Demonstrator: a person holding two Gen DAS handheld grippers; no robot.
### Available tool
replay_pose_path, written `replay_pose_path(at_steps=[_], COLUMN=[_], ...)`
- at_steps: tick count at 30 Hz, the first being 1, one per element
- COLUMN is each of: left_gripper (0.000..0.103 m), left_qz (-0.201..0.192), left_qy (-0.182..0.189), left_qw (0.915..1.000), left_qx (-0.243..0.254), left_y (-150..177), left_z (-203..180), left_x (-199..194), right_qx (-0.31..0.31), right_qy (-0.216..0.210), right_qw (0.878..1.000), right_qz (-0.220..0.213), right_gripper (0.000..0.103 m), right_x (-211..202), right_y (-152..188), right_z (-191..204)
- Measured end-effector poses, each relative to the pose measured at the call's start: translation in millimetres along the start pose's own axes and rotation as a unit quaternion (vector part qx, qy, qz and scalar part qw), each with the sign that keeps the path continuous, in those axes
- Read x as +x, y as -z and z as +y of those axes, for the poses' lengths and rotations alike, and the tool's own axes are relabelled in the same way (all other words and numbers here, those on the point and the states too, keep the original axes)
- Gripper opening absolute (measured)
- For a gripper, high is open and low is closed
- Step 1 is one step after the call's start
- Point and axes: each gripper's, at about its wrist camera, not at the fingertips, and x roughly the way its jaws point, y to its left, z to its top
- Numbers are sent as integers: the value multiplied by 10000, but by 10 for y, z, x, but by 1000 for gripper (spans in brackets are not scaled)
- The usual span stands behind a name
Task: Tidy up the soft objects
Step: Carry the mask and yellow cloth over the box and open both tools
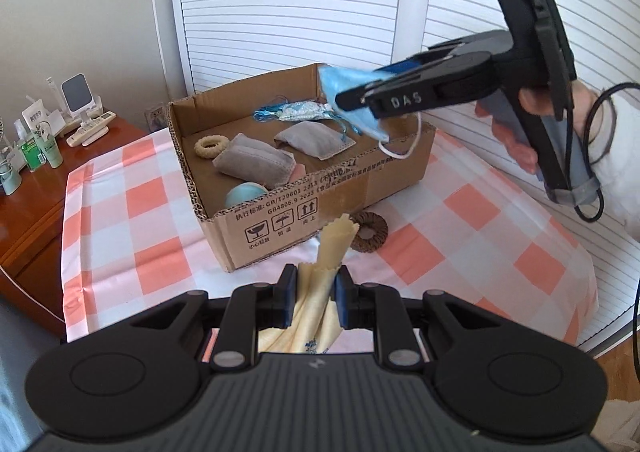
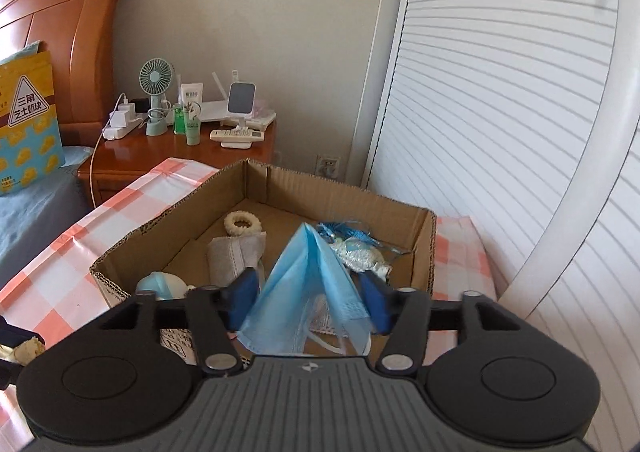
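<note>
Several soft items are already gathered in the cardboard box [image 1: 320, 208]. A blue face mask [image 2: 308, 292] hangs between the right gripper [image 2: 306, 300]'s parted fingers above it, unpressed; a cream cloth [image 1: 320, 292] is clamped in the left gripper [image 1: 314, 292]'s closed fingers, and a woven ring [image 1: 370, 232] is left on the table [image 1: 480, 244].

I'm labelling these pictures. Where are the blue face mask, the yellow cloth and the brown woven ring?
Blue face mask [image 2: 304, 284], right wrist view, middle fold.
Yellow cloth [image 1: 326, 252], left wrist view, upper strip.
Brown woven ring [image 1: 378, 232], left wrist view, right rim.

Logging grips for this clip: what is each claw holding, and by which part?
Left claw: shut on the cream cloth, pinched mid-length. Right claw: open; the blue face mask hangs between its pads, apparently released over the cardboard box.
</note>
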Motion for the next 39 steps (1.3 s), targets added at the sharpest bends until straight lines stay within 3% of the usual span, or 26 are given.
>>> replay_pose_path(at_steps=[3,7,23,33,35,37,39], left_gripper=[18,18,18,19,34,83,91], left_qz=[-5,-20,-138,-28,-42,-52,-172], left_qy=[-27,-82,-323,-575,-678,-748,-968], left_qw=[10000,9999,9991,9982,9977,9972,9951], left_qx=[28,61,227,141,84,-43,-102], left_y=[-68,-187,-1004,-1727,-1833,-1893,-1894], left_z=[47,111,250,381,398,420,417], left_x=[27,67,365,967,1095,1197,1236], right_qx=[154,233,975,1063,1107,1126,1121], right_qy=[-110,-139,-148,-190,-187,-178,-170], right_qw=[9998,9996,9951,9941,9937,9935,9935], right_qz=[24,38,32,4,32,44,63], right_gripper=[95,103,103,103,103,103,103], right_x=[-6,-93,-611,-676,-662,-657,-658], right_y=[116,228,797,895,900,911,926], right_z=[5,25,41,51,29,16,9])
